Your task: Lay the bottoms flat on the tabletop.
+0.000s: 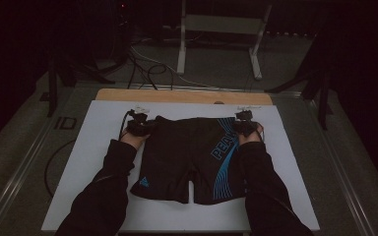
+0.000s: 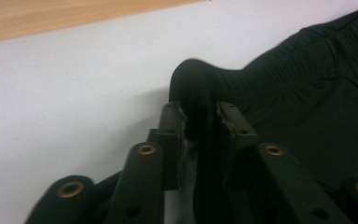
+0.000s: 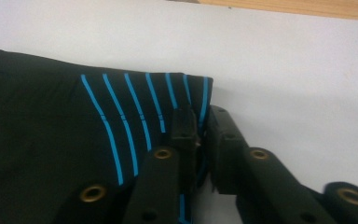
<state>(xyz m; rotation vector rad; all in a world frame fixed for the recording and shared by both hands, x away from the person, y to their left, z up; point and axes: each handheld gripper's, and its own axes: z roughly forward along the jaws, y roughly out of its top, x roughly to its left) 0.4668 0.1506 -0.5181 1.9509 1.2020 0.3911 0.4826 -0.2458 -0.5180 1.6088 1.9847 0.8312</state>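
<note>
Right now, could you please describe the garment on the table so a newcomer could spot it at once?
On the white board covering the table lie black shorts, spread flat with the waistband at the far end. Bright blue curved stripes and lettering down one leg mark them out; a tool sits at each waistband corner.

Black shorts with blue stripes on my white board

My shorts are black, with bright blue curvy lines down one side, blue letters and a small blue mark near one leg. Up close I see the thin blue stripes run side by side on the black cloth. The board under them is white, and the table edge behind it is light brown wood. My left gripper and my right gripper are black with little gold rings. My sleeves are black too. The floor is grey.
</note>
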